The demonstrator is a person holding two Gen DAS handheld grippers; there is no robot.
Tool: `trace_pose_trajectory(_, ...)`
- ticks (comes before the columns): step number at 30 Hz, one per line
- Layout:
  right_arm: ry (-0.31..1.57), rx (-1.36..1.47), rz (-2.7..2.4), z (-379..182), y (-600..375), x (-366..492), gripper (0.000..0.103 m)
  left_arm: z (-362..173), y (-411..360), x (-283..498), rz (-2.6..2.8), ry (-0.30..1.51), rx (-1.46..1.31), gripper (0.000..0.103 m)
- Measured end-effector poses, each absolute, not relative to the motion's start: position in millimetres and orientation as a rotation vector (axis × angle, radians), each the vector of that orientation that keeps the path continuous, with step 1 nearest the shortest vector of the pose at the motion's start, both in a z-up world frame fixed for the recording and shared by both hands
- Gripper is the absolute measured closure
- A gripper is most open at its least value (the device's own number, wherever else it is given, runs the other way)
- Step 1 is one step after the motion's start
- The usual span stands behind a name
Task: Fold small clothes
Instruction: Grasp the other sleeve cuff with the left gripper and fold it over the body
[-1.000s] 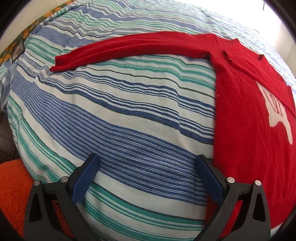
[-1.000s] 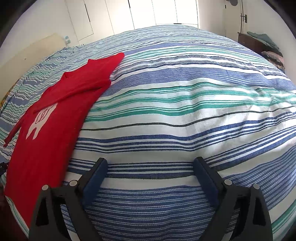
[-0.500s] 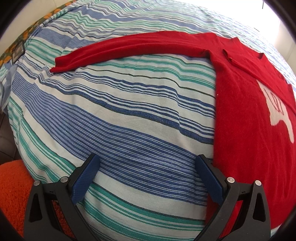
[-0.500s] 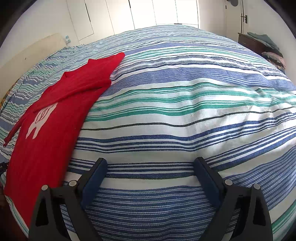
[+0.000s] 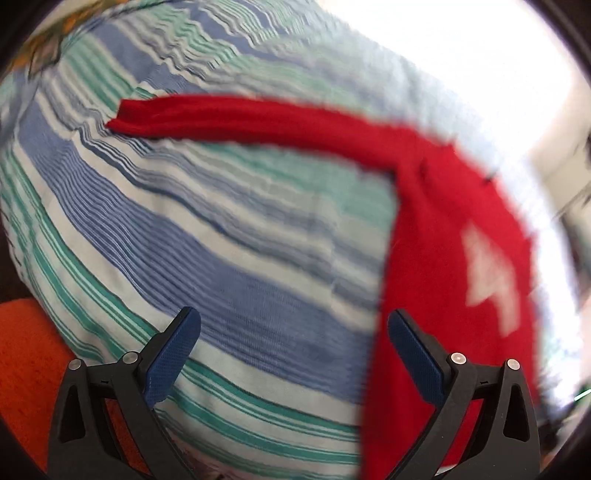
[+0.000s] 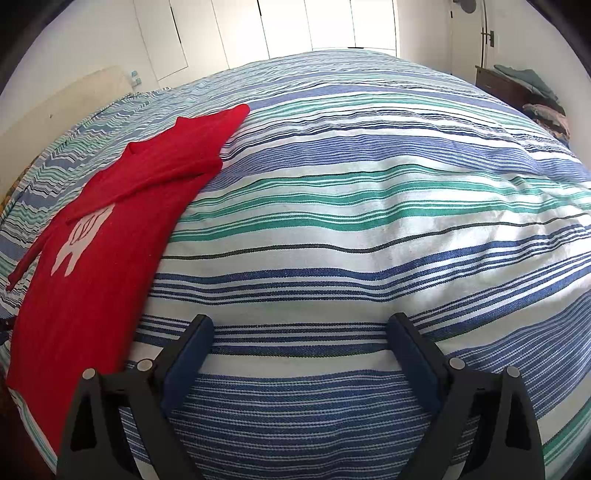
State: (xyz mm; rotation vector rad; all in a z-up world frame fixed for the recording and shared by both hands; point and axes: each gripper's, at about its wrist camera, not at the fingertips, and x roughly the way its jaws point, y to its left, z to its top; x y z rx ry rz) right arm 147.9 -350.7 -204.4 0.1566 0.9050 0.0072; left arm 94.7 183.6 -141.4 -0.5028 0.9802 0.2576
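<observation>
We see a red knit sweater [image 6: 92, 266] lying flat on a bed covered by a striped bedspread [image 6: 369, 229]. The sweater fabric is fine-ribbed and matte, with a pale white motif [image 6: 79, 236] worked into the chest. The bedspread is a woven cloth with bands of blue, teal, white and thin dark lines, and it shows shallow creases.

In the right wrist view, the sweater sits at the left of the frame, well apart from the right gripper [image 6: 301, 332]. One sleeve [image 6: 192, 155] is folded across the upper body, forming a tapered, layered shape. The jaws stand wide apart and hold nothing; striped cloth fills the gap between the dark blue textured pads [image 6: 184, 365]. This view also shows white cabinet doors [image 6: 317, 26] beyond the bed and a dark piece of furniture with heaped cloth [image 6: 532, 92] at the right.

The left wrist view is motion-blurred. It shows what the other view does not: the second sleeve [image 5: 240, 118] stretched out straight across the bedspread [image 5: 221, 240], ending in a squared cuff at the left. The sweater body [image 5: 443, 258] fills the right side. The left gripper [image 5: 293, 325] has its jaws wide apart and empty; the right-hand pad [image 5: 417, 362] lies at the sweater's side edge, though we cannot tell whether it touches. An orange textured surface [image 5: 26, 362] appears at the lower left, beside the bed.
</observation>
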Motion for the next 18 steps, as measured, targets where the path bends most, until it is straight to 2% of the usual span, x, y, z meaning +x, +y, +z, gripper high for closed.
trace_pose_trajectory(4, 0.904, 0.155, 0.01, -205.8, -349.9, 149.4, 0.008, -121.6, 246.7, 99.1, 0.254, 0.878, -0.667, 0.002)
trace_pose_trajectory(9, 0.907, 0.141, 0.015, -207.1, -348.6, 152.4, 0.005, -139.6, 340.0, 129.8, 0.324, 0.859, -0.789, 0.005)
trace_pose_trajectory(10, 0.907, 0.142, 0.015, -207.2, -348.9, 152.7, 0.005, -147.4, 352.6, 134.7, 0.326, 0.864, -0.819, 0.008)
trace_pose_trajectory(13, 0.908, 0.139, 0.014, -207.2, -348.8, 153.4, 0.004, -180.5, 387.8, 152.0, 0.353, 0.919, -0.943, 0.027)
trace_pose_trajectory(14, 0.909, 0.137, 0.013, -207.2, -348.6, 154.0, 0.004, -188.1, 398.5, 155.5, 0.367, 0.916, -0.985, 0.031)
trace_pose_trajectory(18, 0.913, 0.128, 0.012, -207.7, -348.2, 156.5, 0.003, -193.9, 423.2, 164.7, 0.414, 0.835, -1.063, 0.033)
